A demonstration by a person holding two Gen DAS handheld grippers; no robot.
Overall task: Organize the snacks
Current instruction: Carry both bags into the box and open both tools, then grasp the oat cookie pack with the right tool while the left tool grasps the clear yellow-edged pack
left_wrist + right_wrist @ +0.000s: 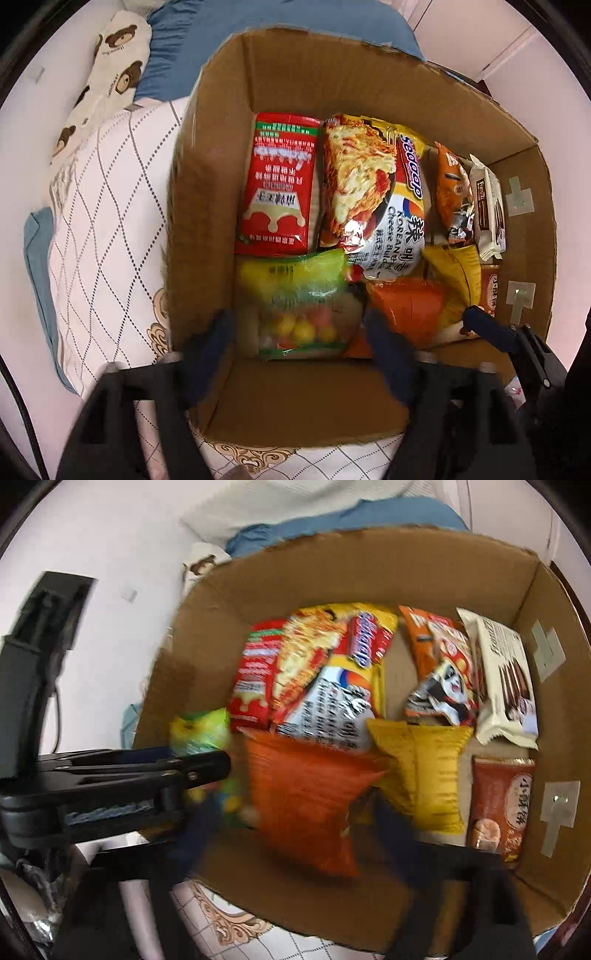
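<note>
A bed (110, 229) with a white diamond-pattern quilt carries a blue cover, a bear-print pillow (118, 55) and an open cardboard box (332, 81).

All visible snacks lie inside the box. A yellow instant-noodle packet (373, 192) sits mid-floor, with a red sauce packet (277, 184) touching its left side. An orange snack bag (306, 805) lies at the near wall, with a yellow snack bag (436, 775) just beside it on the right. A green candy bag (303, 295) of yellow and red balls occupies the near left corner. Against the right wall stand a cream wafer pack (498, 679) and an orange panda-print packet (443, 672); a brown biscuit pack (498, 805) lies nearer.

The left gripper (299, 332) hangs above the candy bag, jaws apart, with no pad pressing on it. The right gripper (291, 823) is above the orange snack bag, jaws likewise apart; motion blur hides whether its fingers touch the bag.
</note>
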